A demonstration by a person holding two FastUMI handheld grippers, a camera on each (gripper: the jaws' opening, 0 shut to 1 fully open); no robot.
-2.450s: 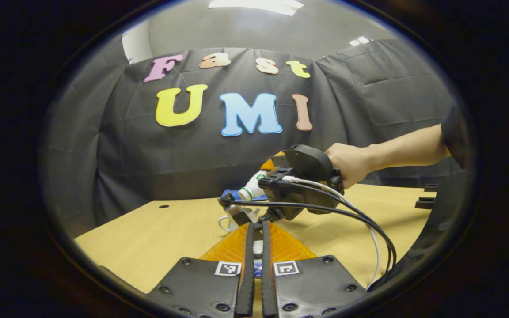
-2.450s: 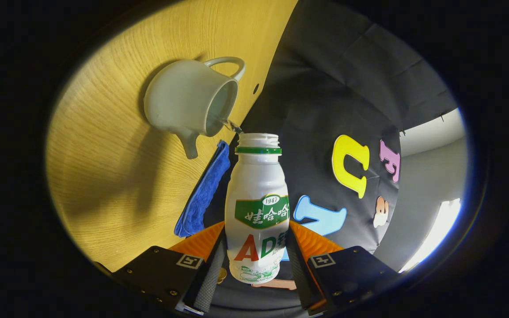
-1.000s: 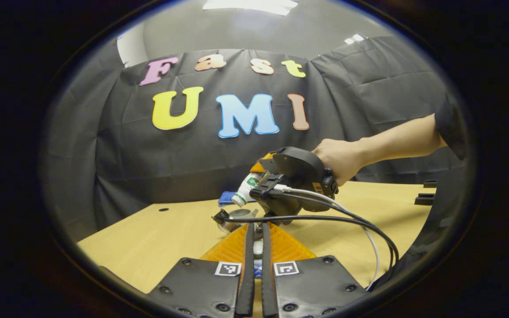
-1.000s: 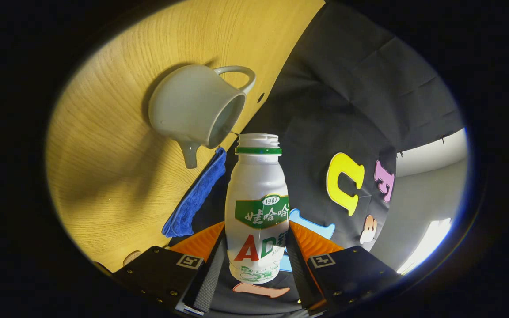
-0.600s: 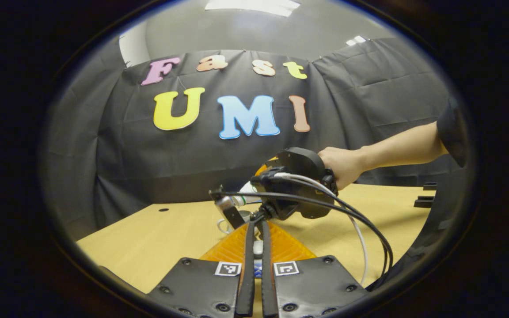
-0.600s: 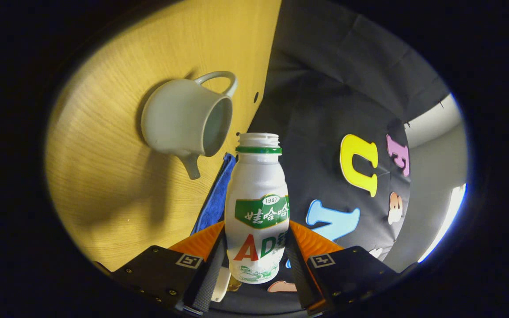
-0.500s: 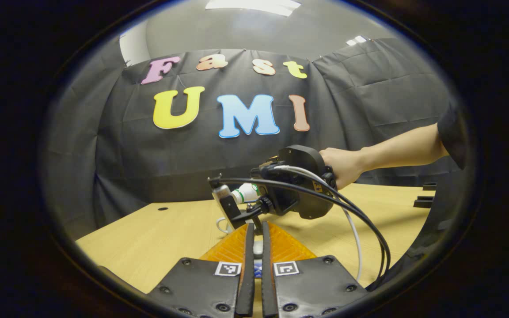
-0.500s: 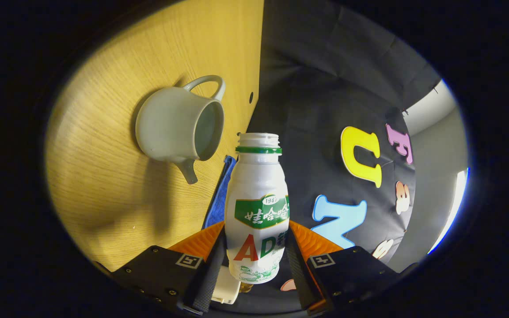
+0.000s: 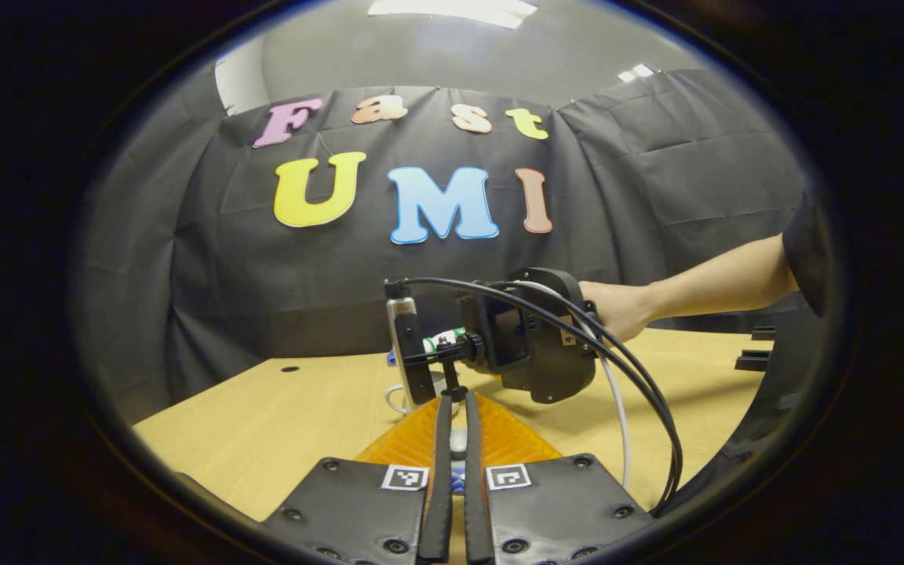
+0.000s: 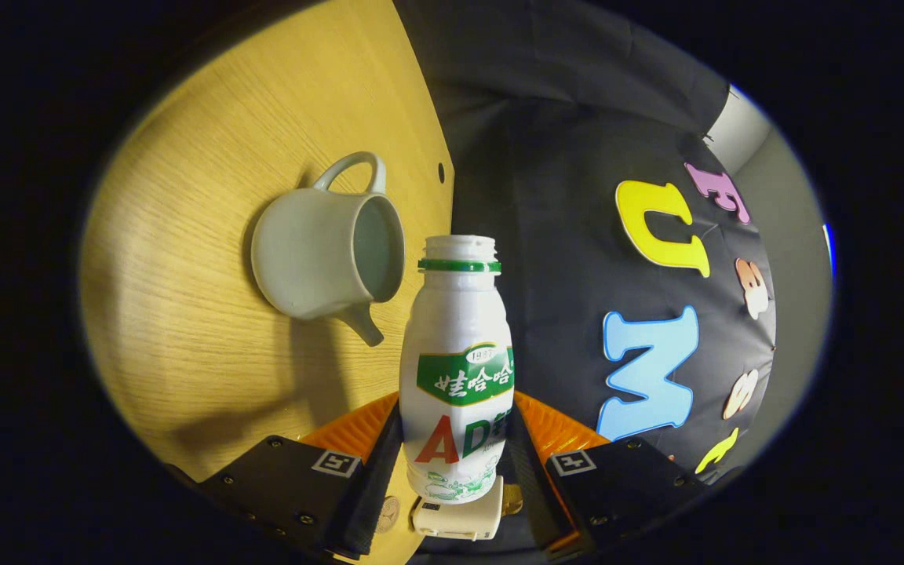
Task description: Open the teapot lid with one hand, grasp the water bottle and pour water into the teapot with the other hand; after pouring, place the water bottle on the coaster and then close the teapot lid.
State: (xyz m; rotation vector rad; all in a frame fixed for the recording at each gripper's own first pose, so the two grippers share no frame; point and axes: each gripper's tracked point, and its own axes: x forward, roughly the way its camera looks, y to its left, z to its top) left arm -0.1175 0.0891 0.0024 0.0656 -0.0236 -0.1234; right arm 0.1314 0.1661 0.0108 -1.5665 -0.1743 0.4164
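- The water bottle (image 10: 457, 369) sits clamped between the right gripper (image 10: 452, 463)'s two fingers, its open neck pointing away from them; a moment ago that neck hung over the teapot's mouth with a thin stream running in, and now no water shows and the neck stands clear of the rim; I judge the pour finished.
- The teapot (image 10: 325, 255), a pale ceramic one with a loop handle, lies ahead and to the left of those fingers, mouth open and lidless; its spout points back toward the bottle.
- From the left gripper view the right gripper (image 9: 526, 341) has rolled back from its tipped pose, the hand (image 9: 617, 308) behind it level.
- The left gripper (image 9: 453, 471) has its fingers drawn narrow; something small and pale sits between them, likely the lid, though I cannot tell for sure.
- What remains, as I read it: bottle to the coaster, then lid back on; the wooden table (image 10: 185, 337) is bare around the pot.
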